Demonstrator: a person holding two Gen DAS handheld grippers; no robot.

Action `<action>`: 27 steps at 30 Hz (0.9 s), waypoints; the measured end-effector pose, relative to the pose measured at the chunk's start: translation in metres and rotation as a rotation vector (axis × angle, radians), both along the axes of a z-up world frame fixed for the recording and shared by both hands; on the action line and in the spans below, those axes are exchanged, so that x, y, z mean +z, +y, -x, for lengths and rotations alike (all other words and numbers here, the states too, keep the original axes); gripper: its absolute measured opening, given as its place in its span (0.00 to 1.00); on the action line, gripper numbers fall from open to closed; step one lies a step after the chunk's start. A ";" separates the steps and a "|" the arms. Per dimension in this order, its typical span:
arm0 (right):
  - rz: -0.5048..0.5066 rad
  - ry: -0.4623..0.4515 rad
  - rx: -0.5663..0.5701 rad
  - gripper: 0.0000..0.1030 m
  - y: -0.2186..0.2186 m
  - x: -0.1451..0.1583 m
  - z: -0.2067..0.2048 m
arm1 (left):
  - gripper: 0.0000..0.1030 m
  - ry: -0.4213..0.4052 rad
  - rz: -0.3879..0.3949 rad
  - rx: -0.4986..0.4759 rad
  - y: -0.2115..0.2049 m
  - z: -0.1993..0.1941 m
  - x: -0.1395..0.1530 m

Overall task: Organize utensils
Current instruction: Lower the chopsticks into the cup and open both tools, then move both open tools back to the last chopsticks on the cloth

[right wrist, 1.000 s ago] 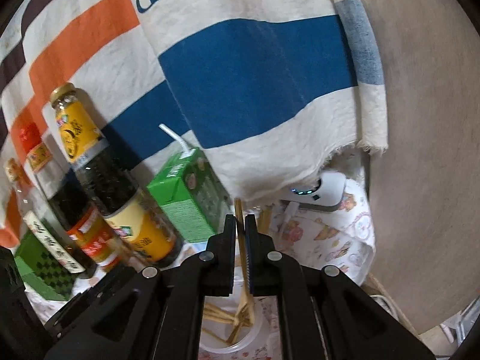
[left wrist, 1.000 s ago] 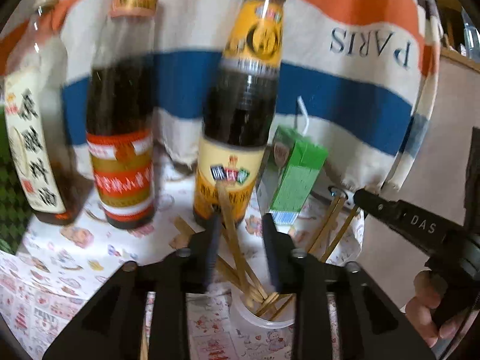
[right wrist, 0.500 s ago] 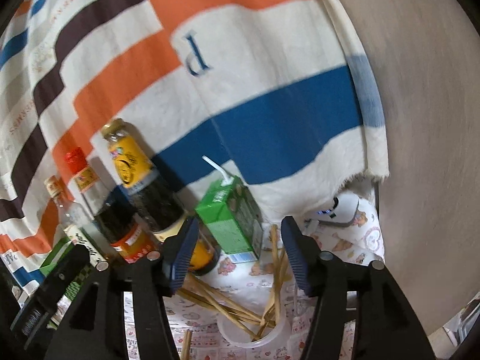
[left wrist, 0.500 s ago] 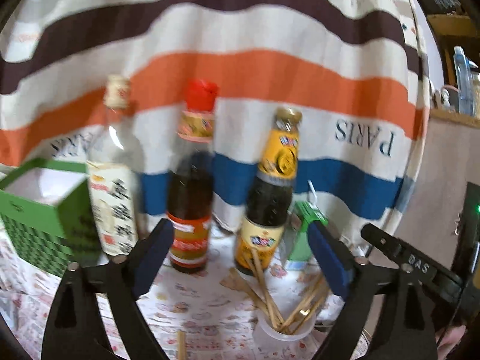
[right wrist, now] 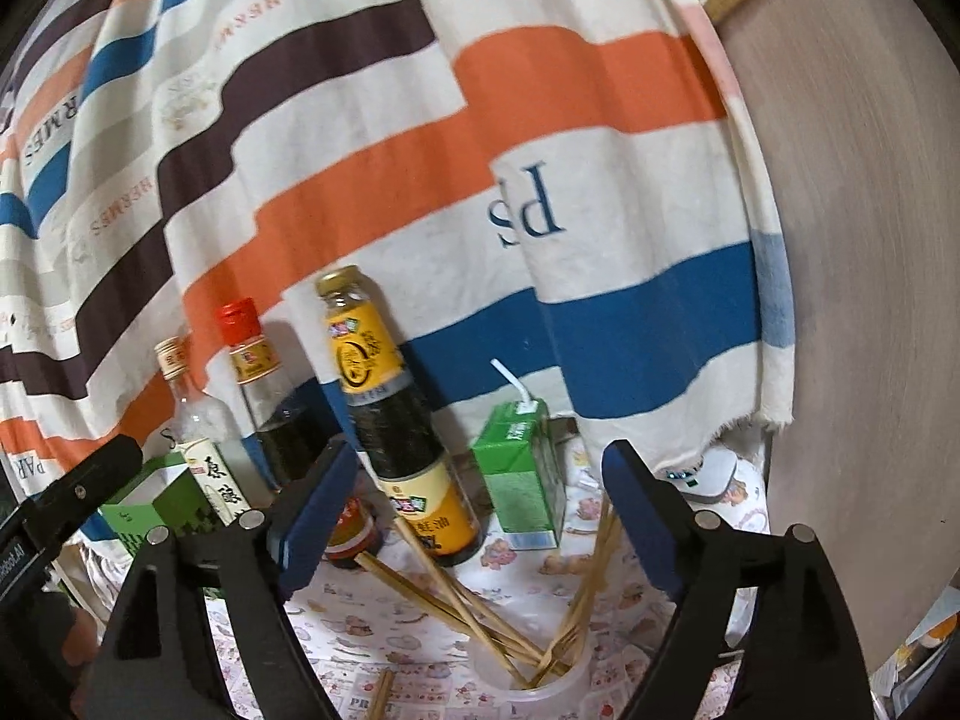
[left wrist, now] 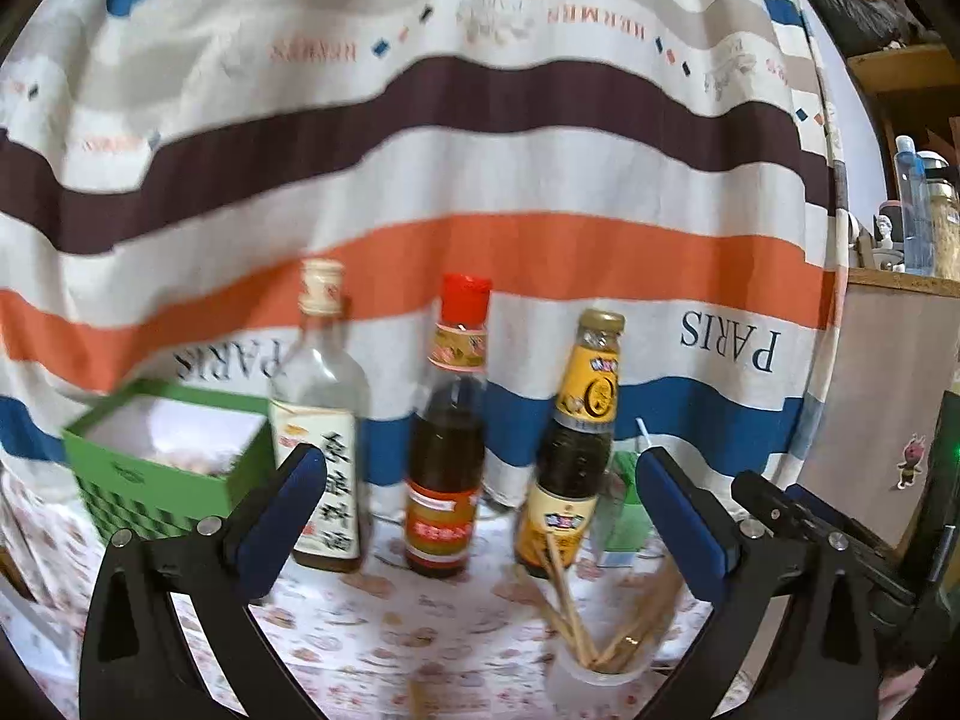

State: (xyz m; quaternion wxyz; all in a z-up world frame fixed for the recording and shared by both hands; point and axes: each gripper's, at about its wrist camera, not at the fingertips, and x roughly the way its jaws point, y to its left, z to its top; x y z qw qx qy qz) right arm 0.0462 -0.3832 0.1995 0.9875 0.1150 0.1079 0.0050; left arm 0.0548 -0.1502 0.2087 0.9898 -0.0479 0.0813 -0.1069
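the left gripper (left wrist: 480, 510) has its fingers (left wrist: 282, 516) spread wide and opening, with nothing held between them. the chopsticks (left wrist: 576, 606) stand loosely in a clear cup (left wrist: 591, 681) on the bench (left wrist: 384, 618), below and toward the right finger in the left view, apart from both pads. the sticks lean outward in several directions, their tops fanned apart.

the right gripper (right wrist: 480, 516) has its fingers (right wrist: 645, 522) also wide apart and opening, and they grip nothing. in the right view the cup (right wrist: 540, 687) sits low between the two fingers, nearer the camera than their tips. some chopsticks (right wrist: 456, 594) lean left toward the left finger, others lean right, close beside the right finger; whether any touches it cannot be told. one loose stick (right wrist: 379, 693) lies flat on the bench (right wrist: 372, 618) just left of the cup.

behind the cup stand three bottles in a row: a clear one with a white label (left wrist: 321, 444), a red-capped one (left wrist: 447, 438) and a yellow-labelled one (left wrist: 570, 456). a green carton (right wrist: 522, 474) with a straw stands just right of the yellow-labelled bottle. a green box (left wrist: 162, 468) sits at the far left. a striped cloth (left wrist: 480, 168) hangs behind everything
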 end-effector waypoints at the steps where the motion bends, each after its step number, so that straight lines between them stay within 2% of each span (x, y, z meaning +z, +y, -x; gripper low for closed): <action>1: 0.004 0.001 0.008 0.85 0.002 0.000 0.000 | 0.99 -0.005 -0.011 -0.001 0.003 0.003 0.000; 3: 0.019 0.005 0.029 0.85 0.009 0.000 0.000 | 0.99 -0.007 -0.012 0.005 0.010 0.008 -0.001; 7: 0.048 0.016 0.063 0.87 0.028 -0.004 0.000 | 0.99 -0.020 0.012 0.134 0.037 0.025 -0.007; 11: 0.060 0.100 0.148 0.89 0.049 -0.013 -0.003 | 0.99 -0.004 -0.025 0.131 0.064 0.043 -0.017; 14: 0.111 0.143 0.171 0.89 0.072 -0.019 0.005 | 0.99 0.020 -0.051 0.140 0.083 0.055 -0.029; 20: 0.146 0.207 0.167 0.89 0.101 -0.053 0.029 | 0.99 0.089 -0.047 0.159 0.113 0.074 -0.072; 27: 0.170 0.279 0.091 0.89 0.105 -0.109 0.033 | 0.99 0.200 -0.042 0.173 0.129 0.054 -0.130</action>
